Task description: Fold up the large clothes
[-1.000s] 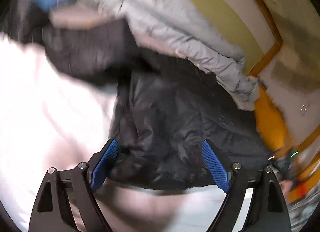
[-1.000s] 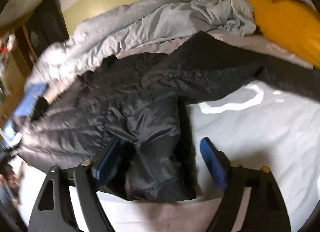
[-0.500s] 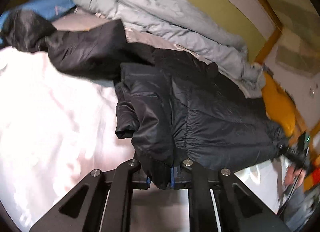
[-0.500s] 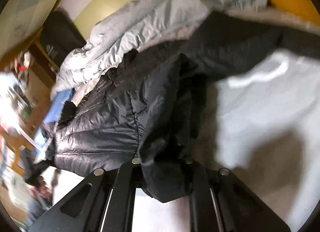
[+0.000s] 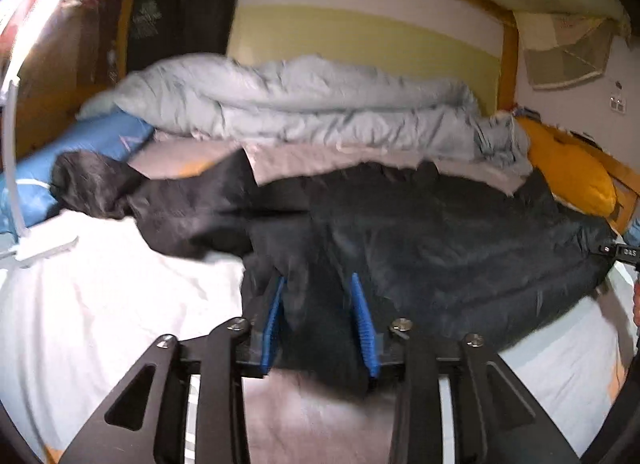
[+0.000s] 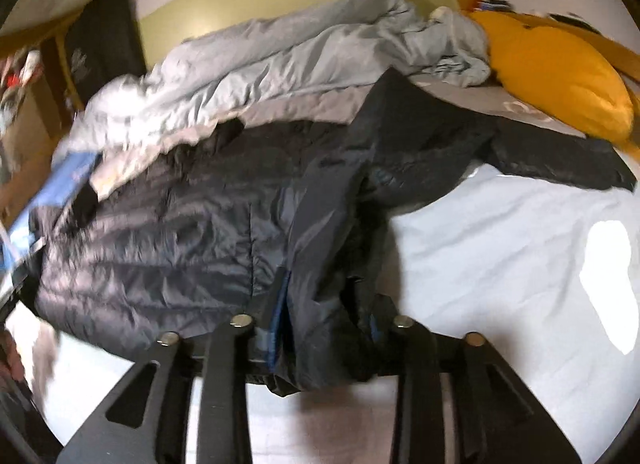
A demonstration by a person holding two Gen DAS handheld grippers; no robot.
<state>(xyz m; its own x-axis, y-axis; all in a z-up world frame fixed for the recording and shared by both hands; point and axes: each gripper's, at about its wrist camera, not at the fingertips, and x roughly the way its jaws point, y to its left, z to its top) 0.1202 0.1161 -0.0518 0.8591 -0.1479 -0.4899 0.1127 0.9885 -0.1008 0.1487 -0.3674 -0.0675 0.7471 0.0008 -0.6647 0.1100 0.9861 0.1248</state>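
Observation:
A large black puffer jacket (image 5: 440, 248) lies spread across the white bed sheet (image 5: 100, 304), one sleeve stretched to the left. My left gripper (image 5: 318, 324) has its blue pads partly apart with the jacket's near hem between them. In the right wrist view the same jacket (image 6: 160, 240) lies flat, its sleeve reaching right toward the pillow. My right gripper (image 6: 326, 328) also has its pads partly apart, with a fold of the jacket's hem lying between them.
A rumpled grey duvet (image 5: 300, 108) lies along the wall behind the jacket. An orange pillow (image 6: 560, 64) sits at the right, a blue pillow (image 5: 60, 156) at the left. The white sheet (image 6: 500, 264) is bare right of the jacket. The other gripper (image 5: 624, 252) shows at the right edge.
Both grippers were clamped on the jacket's hem half a second ago; their jaws have now parted. The jacket has come down flatter on the bed.

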